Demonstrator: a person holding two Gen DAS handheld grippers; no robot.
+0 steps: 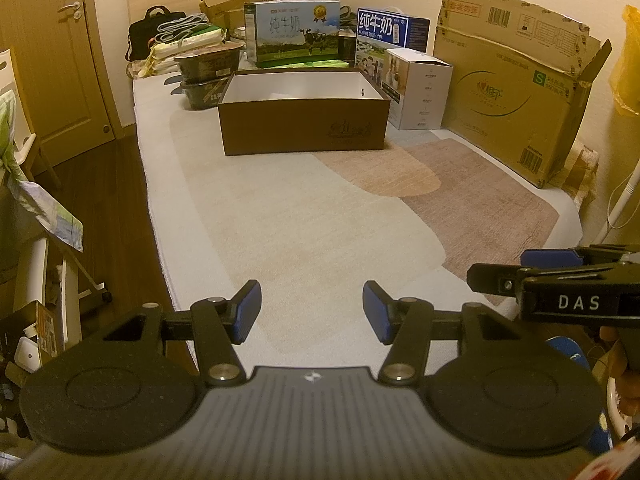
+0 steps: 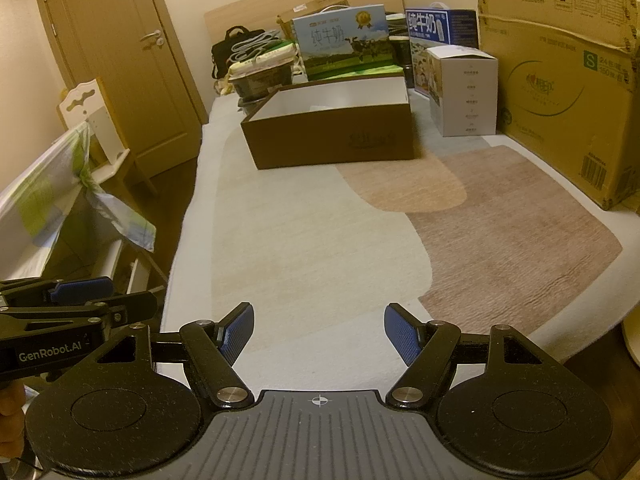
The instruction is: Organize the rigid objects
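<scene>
The open brown box point(image 1: 304, 130) hides most of its floor behind its near wall. The large cardboard carton point(image 2: 568, 92) runs off the right edge. The milk cartons' point(image 1: 294, 32) small print is illegible.

"DAS" on the right gripper point(image 1: 576, 276) at 4 o'clock, "GenRobot.AI" on the left gripper point(image 2: 80, 300), "纯牛奶" on both milk cartons point(image 1: 296, 32) (12 o'clock), "S" on the big cardboard box point(image 1: 516, 92)
</scene>
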